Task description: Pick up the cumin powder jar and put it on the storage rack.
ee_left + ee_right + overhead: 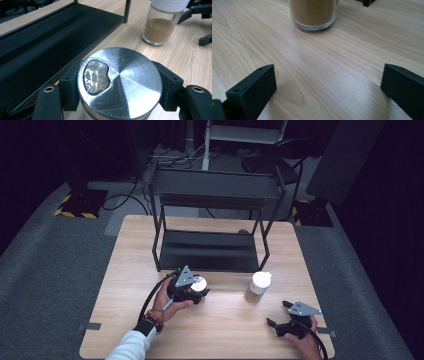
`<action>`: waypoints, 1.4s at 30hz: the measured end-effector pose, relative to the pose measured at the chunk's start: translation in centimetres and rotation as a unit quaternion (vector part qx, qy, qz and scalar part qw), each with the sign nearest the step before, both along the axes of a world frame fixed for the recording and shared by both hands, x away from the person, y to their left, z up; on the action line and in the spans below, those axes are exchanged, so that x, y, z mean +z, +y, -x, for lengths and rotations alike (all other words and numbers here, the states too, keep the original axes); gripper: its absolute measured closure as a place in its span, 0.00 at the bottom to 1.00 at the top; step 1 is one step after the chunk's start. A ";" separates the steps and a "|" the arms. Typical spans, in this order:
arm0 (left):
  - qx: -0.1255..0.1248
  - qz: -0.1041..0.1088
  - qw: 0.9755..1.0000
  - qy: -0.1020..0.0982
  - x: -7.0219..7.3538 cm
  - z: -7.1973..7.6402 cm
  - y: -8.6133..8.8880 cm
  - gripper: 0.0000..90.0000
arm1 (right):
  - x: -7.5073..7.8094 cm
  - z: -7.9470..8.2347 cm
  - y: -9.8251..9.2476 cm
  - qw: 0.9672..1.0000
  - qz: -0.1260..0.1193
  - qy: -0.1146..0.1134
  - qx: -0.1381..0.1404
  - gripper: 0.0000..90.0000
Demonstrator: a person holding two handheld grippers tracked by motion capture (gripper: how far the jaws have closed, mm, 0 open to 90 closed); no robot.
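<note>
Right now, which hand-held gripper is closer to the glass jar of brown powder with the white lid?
Right. The right hand-held gripper rests open on the table just in front of the glass jar of brown powder. The left hand-held gripper is farther off, clamped on a round silver-lidded jar.

High view: my table [210, 320] is lit from above, a bright patch at its centre, the room around it near black, detail soft. My left gripper view: sharp, glare streaks on the metal lid [120, 82]. My right gripper view: even light, soft jaw shadows on wood.
</note>
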State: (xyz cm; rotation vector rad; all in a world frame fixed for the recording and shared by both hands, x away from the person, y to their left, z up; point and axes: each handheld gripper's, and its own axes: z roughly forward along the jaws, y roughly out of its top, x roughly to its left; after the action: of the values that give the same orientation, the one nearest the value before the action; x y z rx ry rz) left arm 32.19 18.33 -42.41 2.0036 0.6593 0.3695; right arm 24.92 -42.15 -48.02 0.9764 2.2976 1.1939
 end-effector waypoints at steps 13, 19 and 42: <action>0.016 0.014 1.000 0.005 1.4 -0.1 0.7 0.38 | 0.0 0.0 0.0 1.000 0.000 0.000 0.000 0.00; 0.022 0.028 0.999 -0.001 3.0 -0.4 1.1 0.38 | 0.0 0.0 0.0 1.000 0.000 0.000 0.000 0.00; 0.036 0.034 0.999 -0.017 12.2 -2.9 2.0 0.38 | 0.0 0.0 0.0 1.000 0.000 0.000 0.000 0.00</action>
State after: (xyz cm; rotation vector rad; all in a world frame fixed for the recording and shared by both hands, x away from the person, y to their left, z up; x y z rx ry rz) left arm 35.08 20.37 -30.19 1.9096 0.7147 0.4181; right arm 24.91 -42.14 -48.02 0.9763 2.2972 1.1937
